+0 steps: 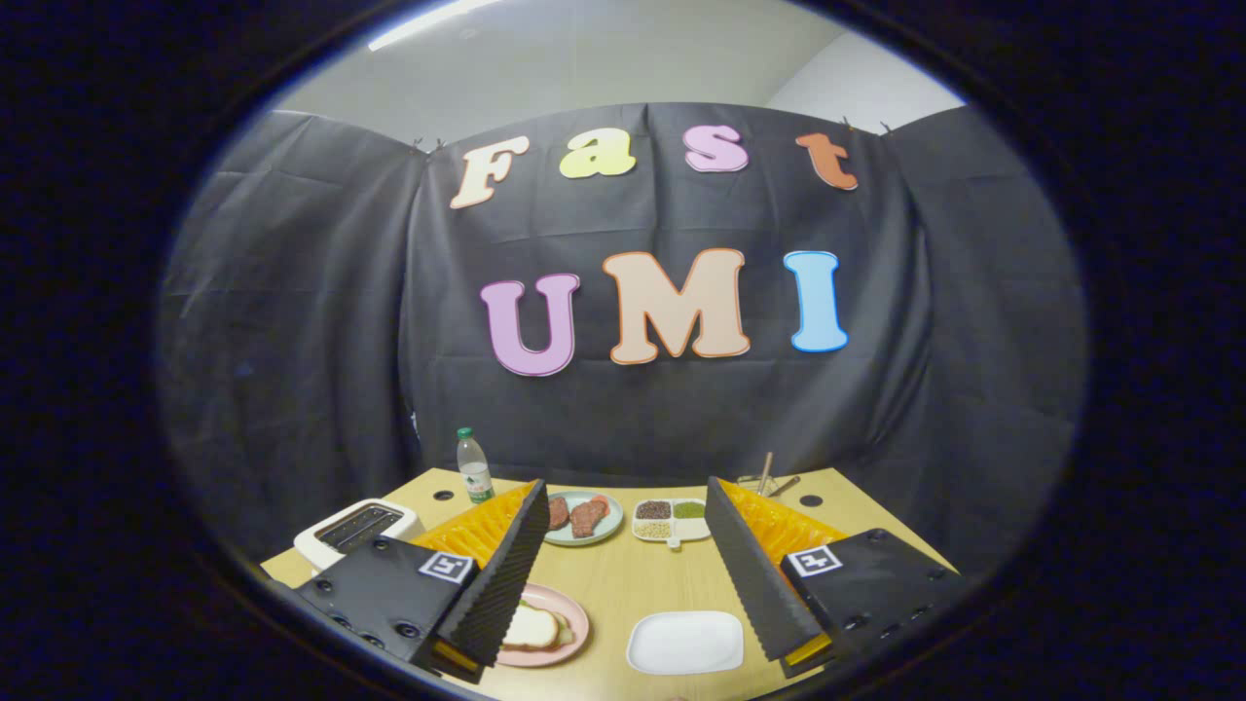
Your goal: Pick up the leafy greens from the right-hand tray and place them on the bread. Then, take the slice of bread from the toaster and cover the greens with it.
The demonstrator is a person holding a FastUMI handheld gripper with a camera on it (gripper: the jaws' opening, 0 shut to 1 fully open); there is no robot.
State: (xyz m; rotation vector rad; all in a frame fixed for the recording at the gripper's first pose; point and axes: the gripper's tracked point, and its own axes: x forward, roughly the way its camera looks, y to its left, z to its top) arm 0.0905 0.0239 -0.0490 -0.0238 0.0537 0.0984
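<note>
The gripper hangs above a wooden table, its two fingers spread wide apart with nothing between them but open tabletop. Just ahead of the left finger sits a pink plate carrying one slice of bread; the finger's tip covers part of the plate, and a pale green scrap at the bread's edge is too small to identify. Between the fingers, close in, lies one white tray, rectangular with rounded corners, its surface bare. The leafy greens named in the task cannot be made out on it. Beyond the fingers stand two more dishes: a pale round plate with two reddish-brown pieces of meat, and a white divided dish with three visible compartments holding dark, green and pale grains. One white toaster sits behind the left finger, which cuts off its near side; its slot looks dark, and whether bread stands inside cannot be told. One clear bottle with a green cap stands upright near the table's far edge. Behind the right finger, thin sticks poke up, their base hidden. Black cloth walls the booth.
</note>
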